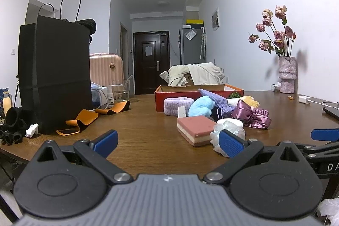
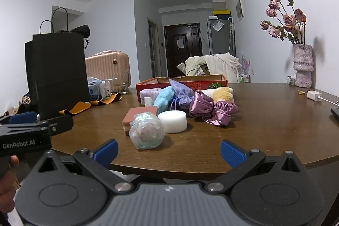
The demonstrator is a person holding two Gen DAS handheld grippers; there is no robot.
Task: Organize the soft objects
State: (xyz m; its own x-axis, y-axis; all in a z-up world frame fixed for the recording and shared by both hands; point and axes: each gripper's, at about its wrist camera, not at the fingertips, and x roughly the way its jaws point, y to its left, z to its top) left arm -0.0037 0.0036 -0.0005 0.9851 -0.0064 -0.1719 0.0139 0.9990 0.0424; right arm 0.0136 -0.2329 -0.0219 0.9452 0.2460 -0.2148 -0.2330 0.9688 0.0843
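Both grippers — left gripper, right gripper — gape wide, empty. Mesh puff, centre frame before the red box: light, squashy, slippery — we'd pinch its middle.

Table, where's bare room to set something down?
Bare wood lies between the orange strap and the sponge, and right of the satin scrunchie toward the charger. It is crowded before the red box, where soft things pile together.
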